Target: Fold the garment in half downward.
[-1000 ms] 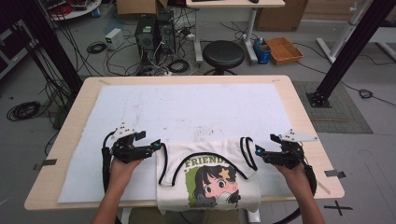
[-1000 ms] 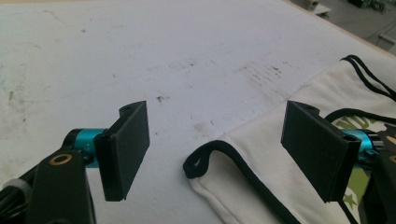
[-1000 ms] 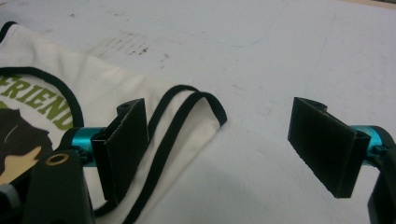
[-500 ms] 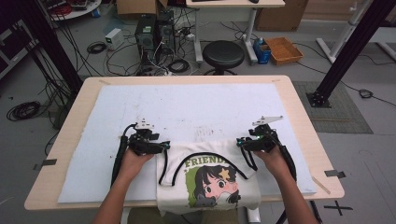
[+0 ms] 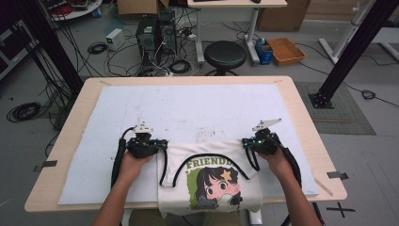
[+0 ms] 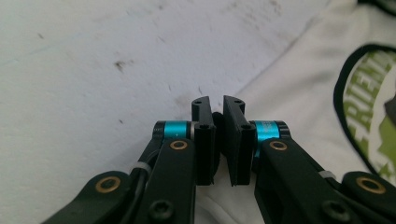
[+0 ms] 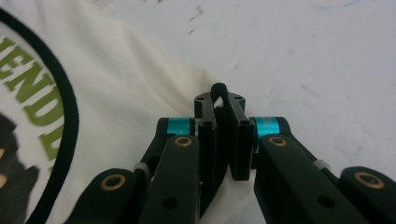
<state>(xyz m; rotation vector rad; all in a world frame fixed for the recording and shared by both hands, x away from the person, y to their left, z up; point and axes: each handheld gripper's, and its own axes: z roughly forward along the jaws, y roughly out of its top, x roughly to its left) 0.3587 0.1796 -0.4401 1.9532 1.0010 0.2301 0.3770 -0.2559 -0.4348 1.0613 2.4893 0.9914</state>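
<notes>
Lab floor behind cluttered with cables, stool; white mat covers wooden table. Cartoon-print t-shirt lies flat at near edge, hem hanging over. Left gripper and right gripper, apart from shirt a second ago, now sit at its two far corners. Jaws just closing, now narrow, black trim pinched between on each side. Judgement: both corners secured; lift or fold likely next.

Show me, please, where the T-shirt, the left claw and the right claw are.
T-shirt (image 5: 210, 181): high view, on its cartoon print.
Left claw (image 6: 218, 140): left gripper view, midway between the fingertips, shut on the shirt's edge.
Right claw (image 7: 224, 112): right gripper view, midway between the fingertips, shut on the black trim.
</notes>
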